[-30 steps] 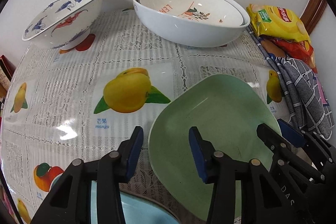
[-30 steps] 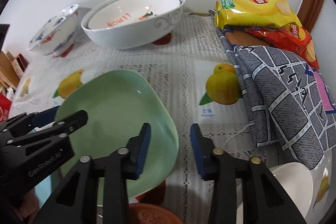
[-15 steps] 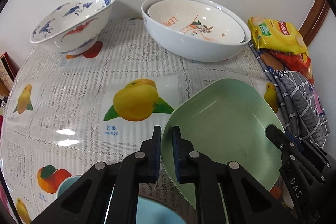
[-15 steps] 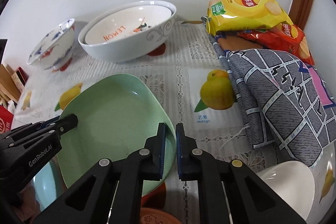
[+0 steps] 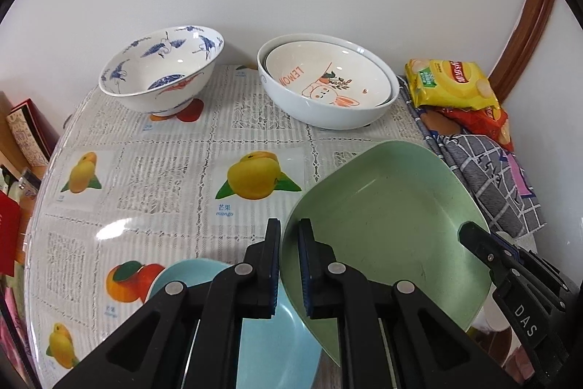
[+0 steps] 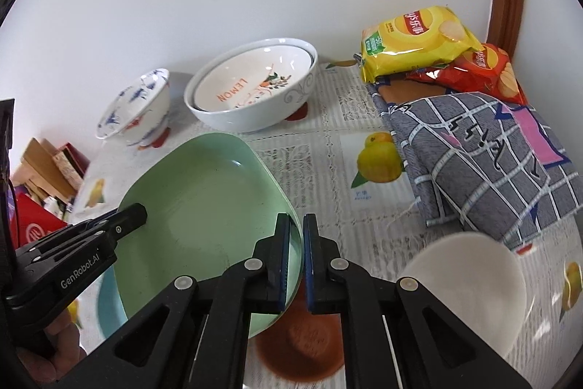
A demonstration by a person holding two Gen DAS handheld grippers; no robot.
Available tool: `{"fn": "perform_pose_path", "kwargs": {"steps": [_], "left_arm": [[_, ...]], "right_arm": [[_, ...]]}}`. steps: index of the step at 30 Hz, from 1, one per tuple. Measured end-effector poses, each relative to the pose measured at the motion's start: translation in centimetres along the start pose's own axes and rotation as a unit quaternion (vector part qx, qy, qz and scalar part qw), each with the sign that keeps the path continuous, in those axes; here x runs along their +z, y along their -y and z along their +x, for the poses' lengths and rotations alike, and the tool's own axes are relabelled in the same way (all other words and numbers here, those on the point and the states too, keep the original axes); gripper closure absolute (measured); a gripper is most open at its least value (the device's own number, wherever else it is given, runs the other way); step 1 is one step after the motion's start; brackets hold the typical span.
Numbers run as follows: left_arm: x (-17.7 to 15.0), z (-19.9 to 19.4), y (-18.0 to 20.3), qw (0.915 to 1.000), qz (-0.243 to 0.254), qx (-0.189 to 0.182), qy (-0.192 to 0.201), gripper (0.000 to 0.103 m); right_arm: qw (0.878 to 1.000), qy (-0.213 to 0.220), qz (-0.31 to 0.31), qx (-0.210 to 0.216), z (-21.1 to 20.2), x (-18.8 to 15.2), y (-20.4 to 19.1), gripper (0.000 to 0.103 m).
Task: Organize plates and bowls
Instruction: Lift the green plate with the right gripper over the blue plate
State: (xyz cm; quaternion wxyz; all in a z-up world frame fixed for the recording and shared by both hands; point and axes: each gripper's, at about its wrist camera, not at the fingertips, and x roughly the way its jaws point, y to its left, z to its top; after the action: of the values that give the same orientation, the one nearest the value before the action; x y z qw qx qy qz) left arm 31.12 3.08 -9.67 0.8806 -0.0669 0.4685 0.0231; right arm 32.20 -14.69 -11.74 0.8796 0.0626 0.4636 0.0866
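A green squarish plate [image 5: 386,228] [image 6: 204,203] is held above the table by both grippers. My left gripper [image 5: 289,261] is shut on its left rim. My right gripper [image 6: 296,257] is shut on its right rim. A light blue plate [image 5: 269,334] [image 6: 105,301] lies under it on the left. A brown dish [image 6: 302,345] lies under its right side. A blue-and-white crane bowl [image 5: 164,68] [image 6: 135,112] stands at the back left. A white bowl with a LEMON bowl nested in it [image 5: 328,86] [image 6: 251,86] stands at the back middle.
A white bowl [image 6: 470,283] sits near the right front. A grey checked cloth [image 6: 481,155] and chip bags [image 6: 419,39] lie along the right side by the wall. Boxes [image 5: 25,133] stand off the table's left edge. The tablecloth [image 5: 175,170] has fruit prints.
Both grippers closed on the green plate's rims, then lifted it off the table. The blue plate and brown dish beneath came into view.
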Motion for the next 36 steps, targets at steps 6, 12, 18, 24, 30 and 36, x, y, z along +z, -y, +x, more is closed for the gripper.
{"fn": "perform_pose_path", "kwargs": {"steps": [6, 12, 18, 24, 30, 36], "left_arm": [[-1.2, -3.3, 0.2, 0.9999, 0.001, -0.007, 0.014, 0.093], [-3.0, -6.3, 0.4, 0.9998, 0.006, -0.009, 0.019, 0.093], [-5.8, -8.7, 0.4, 0.9995, 0.005, -0.013, 0.027, 0.093], [-7.7, -10.1, 0.4, 0.9995, 0.005, -0.014, 0.026, 0.093], [-8.6, -11.2, 0.5, 0.9994, 0.005, -0.016, 0.031, 0.093], [-8.8, -12.1, 0.3, 0.9991, 0.003, -0.013, 0.039, 0.093]], "right_arm": [[1.0, 0.016, 0.01, 0.003, -3.5, -1.1, -0.2, 0.096], [0.999, 0.031, 0.006, 0.001, -7.0, -2.9, -0.9, 0.096], [0.999, 0.04, 0.009, 0.0, -9.7, -5.6, -1.2, 0.096], [0.999, 0.044, 0.011, -0.003, -11.4, -7.8, -1.2, 0.096], [0.999, 0.049, 0.008, -0.006, -12.7, -9.0, -1.3, 0.096], [0.998, 0.058, 0.005, -0.005, -13.6, -9.3, -1.7, 0.096]]}}
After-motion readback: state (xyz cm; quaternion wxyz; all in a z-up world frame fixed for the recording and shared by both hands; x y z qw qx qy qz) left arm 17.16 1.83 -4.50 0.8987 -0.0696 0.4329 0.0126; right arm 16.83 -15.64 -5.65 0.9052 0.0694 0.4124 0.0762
